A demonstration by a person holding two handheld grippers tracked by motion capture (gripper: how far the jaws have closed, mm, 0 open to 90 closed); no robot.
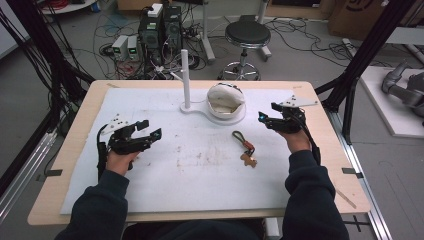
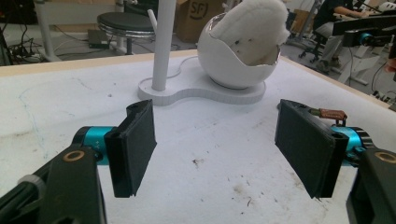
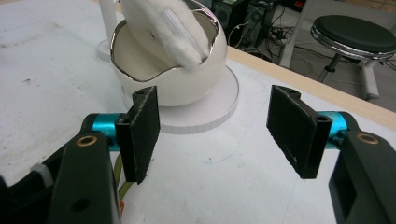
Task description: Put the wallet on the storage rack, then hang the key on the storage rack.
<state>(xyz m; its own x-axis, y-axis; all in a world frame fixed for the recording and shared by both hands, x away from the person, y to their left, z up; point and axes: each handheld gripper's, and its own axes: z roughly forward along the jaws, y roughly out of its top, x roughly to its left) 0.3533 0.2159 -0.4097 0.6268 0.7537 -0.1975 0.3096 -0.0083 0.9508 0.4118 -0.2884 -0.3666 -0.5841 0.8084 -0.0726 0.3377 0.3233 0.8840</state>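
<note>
White mat is seen over the desk, w/ bare wood rim at the edges. Egg-shaped bowl w/ white fluffy item inside sits on a white base beside a post; contents partly hidden. Keychain lies mid-mat, details too small to tell. Left tool and right tool are held w/ jaws apart, nothing between, well apart w/ open mat between them.

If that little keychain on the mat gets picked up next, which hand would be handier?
Probably the right. The right gripper is open and hovers nearer the keychain; the left gripper, also open, sits farther across the mat.
</note>
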